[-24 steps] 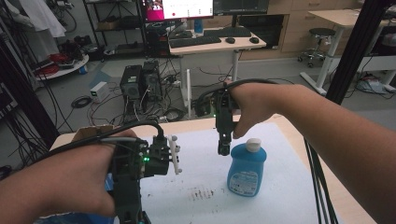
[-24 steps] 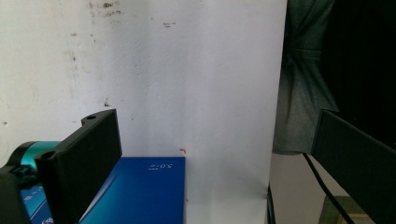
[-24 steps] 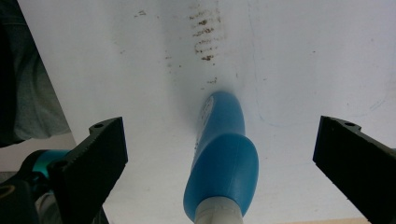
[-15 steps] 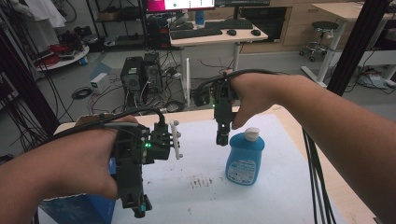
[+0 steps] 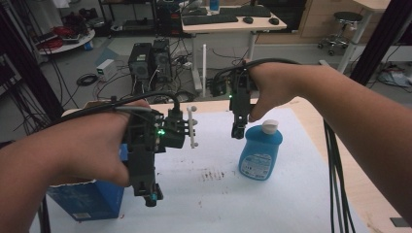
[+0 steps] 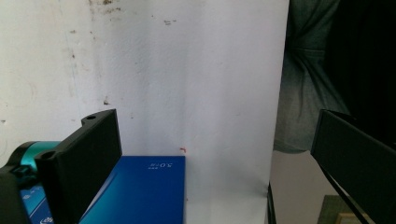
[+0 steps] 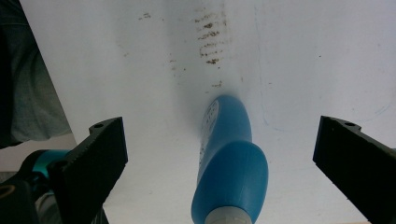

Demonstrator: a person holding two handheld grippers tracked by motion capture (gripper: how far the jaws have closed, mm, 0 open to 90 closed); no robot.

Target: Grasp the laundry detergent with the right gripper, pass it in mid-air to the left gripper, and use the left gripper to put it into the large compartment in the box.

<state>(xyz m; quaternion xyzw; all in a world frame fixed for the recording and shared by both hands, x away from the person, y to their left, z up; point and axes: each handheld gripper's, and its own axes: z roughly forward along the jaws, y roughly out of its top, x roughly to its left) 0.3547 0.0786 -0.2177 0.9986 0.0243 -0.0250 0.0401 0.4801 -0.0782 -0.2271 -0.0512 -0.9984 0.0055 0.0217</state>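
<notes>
Blue bottle (image 7: 229, 163) — between right tool's (image 7: 219, 154) jaws

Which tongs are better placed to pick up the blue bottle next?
Right. The right tongs hover open just above the bottle, which stands between their jaws in the right gripper view. The left tongs hang over the blue box, farther away.

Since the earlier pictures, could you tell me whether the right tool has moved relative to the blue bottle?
No. The right tool hangs just left of the blue bottle's white cap, jaws open, as before; the scene's shift looks like camera movement.
</notes>
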